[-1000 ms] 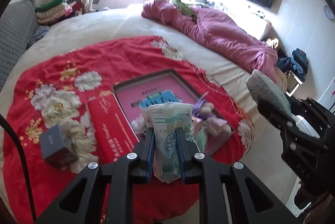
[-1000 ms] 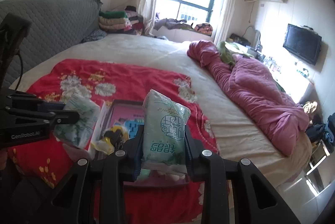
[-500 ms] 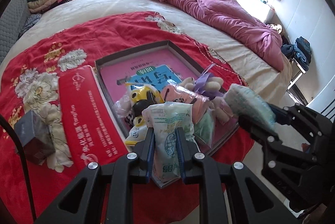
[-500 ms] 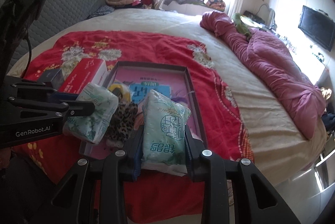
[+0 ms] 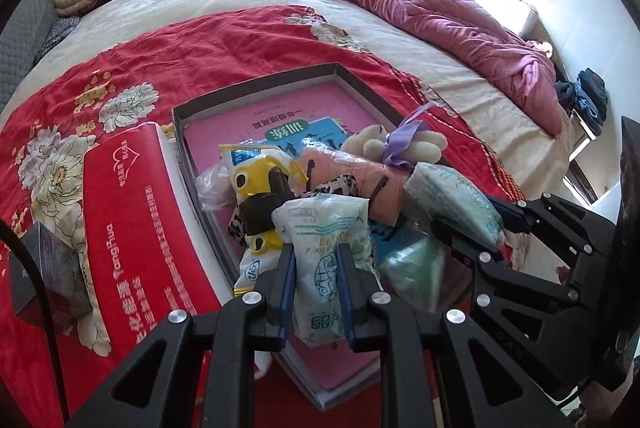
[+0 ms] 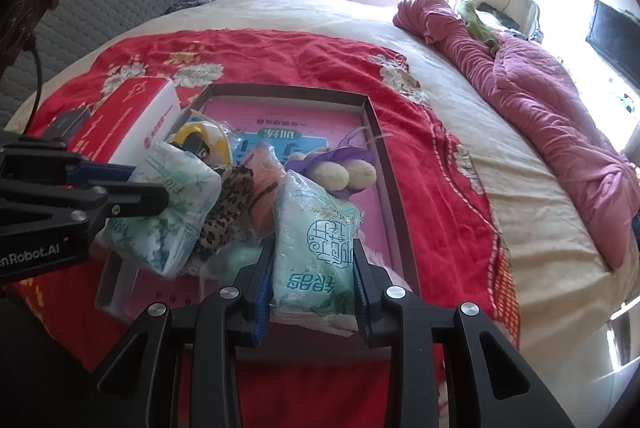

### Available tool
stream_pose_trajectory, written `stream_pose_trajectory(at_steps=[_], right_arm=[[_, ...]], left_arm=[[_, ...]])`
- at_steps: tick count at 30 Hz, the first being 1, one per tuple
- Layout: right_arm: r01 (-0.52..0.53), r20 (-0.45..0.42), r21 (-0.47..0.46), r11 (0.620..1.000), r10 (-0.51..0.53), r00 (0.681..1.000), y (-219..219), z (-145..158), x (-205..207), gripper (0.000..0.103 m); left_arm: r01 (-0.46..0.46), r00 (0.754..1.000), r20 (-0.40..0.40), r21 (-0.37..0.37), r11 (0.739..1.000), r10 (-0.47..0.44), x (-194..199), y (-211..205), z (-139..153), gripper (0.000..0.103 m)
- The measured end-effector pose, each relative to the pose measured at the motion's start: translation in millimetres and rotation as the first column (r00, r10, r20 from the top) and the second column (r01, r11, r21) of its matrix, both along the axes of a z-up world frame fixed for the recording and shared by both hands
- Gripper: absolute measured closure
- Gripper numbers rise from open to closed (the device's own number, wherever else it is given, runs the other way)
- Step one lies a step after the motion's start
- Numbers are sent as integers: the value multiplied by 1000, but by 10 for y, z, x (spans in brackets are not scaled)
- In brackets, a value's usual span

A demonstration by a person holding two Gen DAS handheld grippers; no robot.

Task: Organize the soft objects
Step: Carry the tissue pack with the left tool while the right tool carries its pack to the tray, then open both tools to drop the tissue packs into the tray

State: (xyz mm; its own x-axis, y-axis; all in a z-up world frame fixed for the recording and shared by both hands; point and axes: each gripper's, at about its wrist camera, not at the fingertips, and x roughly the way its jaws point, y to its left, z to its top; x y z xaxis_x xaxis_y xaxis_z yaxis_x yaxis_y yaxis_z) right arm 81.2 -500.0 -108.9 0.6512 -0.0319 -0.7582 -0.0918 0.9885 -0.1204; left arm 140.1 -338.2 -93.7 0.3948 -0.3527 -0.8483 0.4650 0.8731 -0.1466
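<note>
Both claws loaded. Left claw (image 5: 316, 282) clamped on a tissue pack (image 5: 326, 248), long axis running forward along the fingers, pack standing tilted up and away from the lens. Right claw (image 6: 314, 278) likewise closed tight on a second tissue pack (image 6: 314, 228), same lengthwise orientation, the plastic pinched in at the sides.

Landmark: the shallow tray (image 6: 376, 132) on the red blanket (image 6: 280, 56) on the bed. Both packs hang over the tray's near end, directly above the heap of soft things already there: a yellow-and-black pouch (image 5: 260, 180), a leopard-print cloth (image 6: 228, 204), a plush toy with a purple ribbon (image 6: 344, 172), a peach bundle (image 5: 360, 180). Far half of the tray, beyond the heap, bare down to its pink printed base.

Deciding relation, as a judgement: tray below and slightly ahead of each claw, so a short drop forward for either. Left pack toward the tray's left edge, beside the red box (image 5: 132, 228) lying just outside that edge; right pack nearer the tray's middle-right. Packs side by side, close, not touching as far as visible. Likely snag: landing on the heap and sliding off, not into open tray floor.
</note>
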Motion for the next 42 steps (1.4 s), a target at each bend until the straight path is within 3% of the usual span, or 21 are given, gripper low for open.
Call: stream_pose_trajectory(at_steps=[8,25,39,42], right_arm=[[-17,4,-5,1000,17,1000,25,-23,165,67],[-5,5,39,999,5,1000,82,-57,110,55],[16,18,40,999,-17,1000,105,-9,-3,33],[33,18,34,999,-33,999,89,6,-16,33]], left_arm=[[-16,1000,-4,-8,1000,16,84,11,-36,83],[-8,1000,-21,-25,1000,8,62,22,-93,82],[9,1000,-19,-41,999,-9,27,70,-77,78],[15,1000,-24,-50,999,-17,17,85,-66,77]])
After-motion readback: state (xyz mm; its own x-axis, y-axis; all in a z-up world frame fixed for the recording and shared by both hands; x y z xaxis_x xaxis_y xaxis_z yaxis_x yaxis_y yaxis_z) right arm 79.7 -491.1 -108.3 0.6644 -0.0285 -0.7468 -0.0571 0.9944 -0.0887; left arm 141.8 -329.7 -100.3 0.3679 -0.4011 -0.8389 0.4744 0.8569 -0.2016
